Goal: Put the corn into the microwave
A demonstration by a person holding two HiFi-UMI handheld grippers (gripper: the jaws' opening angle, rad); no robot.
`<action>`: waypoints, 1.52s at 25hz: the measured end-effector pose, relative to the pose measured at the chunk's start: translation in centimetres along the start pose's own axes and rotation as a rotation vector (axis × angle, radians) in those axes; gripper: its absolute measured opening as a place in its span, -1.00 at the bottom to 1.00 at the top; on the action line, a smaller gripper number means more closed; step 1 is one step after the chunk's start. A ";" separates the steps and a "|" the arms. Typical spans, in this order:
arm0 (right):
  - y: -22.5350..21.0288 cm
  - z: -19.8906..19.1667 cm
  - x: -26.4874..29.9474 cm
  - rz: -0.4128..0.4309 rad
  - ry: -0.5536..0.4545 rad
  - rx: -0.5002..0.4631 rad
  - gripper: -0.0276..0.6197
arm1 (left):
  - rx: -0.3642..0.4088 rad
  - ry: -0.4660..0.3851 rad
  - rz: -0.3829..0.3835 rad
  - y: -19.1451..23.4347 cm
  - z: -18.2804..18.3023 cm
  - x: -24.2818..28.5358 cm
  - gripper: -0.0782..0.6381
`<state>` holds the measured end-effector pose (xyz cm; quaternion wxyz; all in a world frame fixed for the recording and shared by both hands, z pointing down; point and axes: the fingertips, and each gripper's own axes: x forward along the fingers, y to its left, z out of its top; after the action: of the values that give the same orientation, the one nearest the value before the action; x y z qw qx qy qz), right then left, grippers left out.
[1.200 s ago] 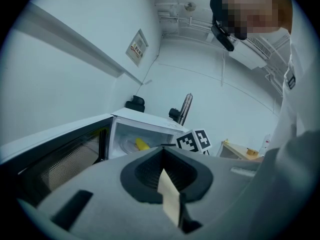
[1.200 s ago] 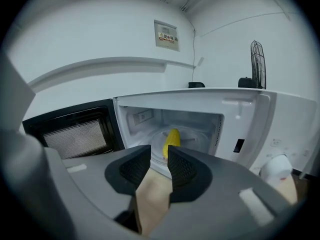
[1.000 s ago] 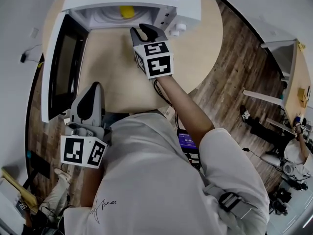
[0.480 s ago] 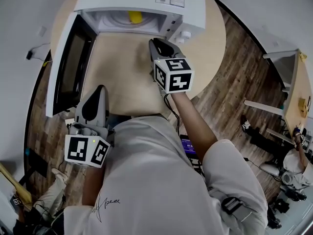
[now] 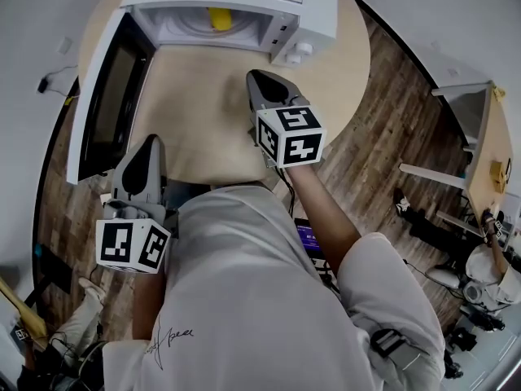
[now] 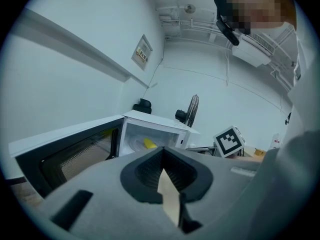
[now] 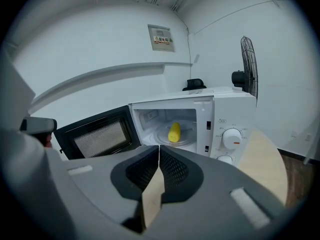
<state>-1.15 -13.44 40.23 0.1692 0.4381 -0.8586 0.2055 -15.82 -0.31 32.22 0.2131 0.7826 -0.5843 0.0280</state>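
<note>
1. The yellow corn (image 7: 174, 132) lies inside the microwave (image 7: 227, 106), on the round glass plate (image 7: 187, 138).
2. The microwave door (image 7: 97, 136) stands wide open on the left side.
3. The microwave sits on a round wooden table (image 5: 195, 120).
4. The right gripper (image 7: 159, 150) is in front of the microwave, over the table and apart from the corn. Its jaws have just closed together and hold nothing.
5. The left gripper (image 6: 161, 153) is near the table's edge, beside the open door. Its jaws are pressed together too, with nothing in them.
</note>
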 end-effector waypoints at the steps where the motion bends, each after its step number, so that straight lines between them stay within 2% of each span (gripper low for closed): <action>1: 0.2 -0.1 -0.3 0.006 0.002 0.001 -0.86 | -0.003 -0.002 0.007 0.2 -0.1 -0.2 -0.82; 10: 1.1 -0.8 -3.1 0.056 0.010 0.008 -0.87 | 0.014 0.028 0.022 0.1 -1.2 -1.0 -0.81; 16: 1.6 -1.1 -4.5 0.085 0.015 -0.002 -0.88 | -0.032 0.039 0.077 1.0 -1.8 -1.1 -0.82; 26: 2.4 -1.0 -6.0 0.160 0.007 -0.012 -0.88 | -0.032 0.074 0.091 1.1 -2.8 -0.8 -0.82; 31: 2.6 -1.0 -6.7 0.173 0.012 0.006 -0.88 | -0.034 0.081 0.110 1.5 -2.9 -0.9 -0.82; 38: 2.7 -1.0 -7.3 0.176 0.010 0.011 -0.88 | -0.024 0.083 0.098 1.1 -2.7 -0.5 -0.82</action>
<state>0.87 -6.55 37.06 0.1523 0.3609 -0.8918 0.2263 -16.47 0.82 34.85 0.2449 0.7484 -0.6130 0.0638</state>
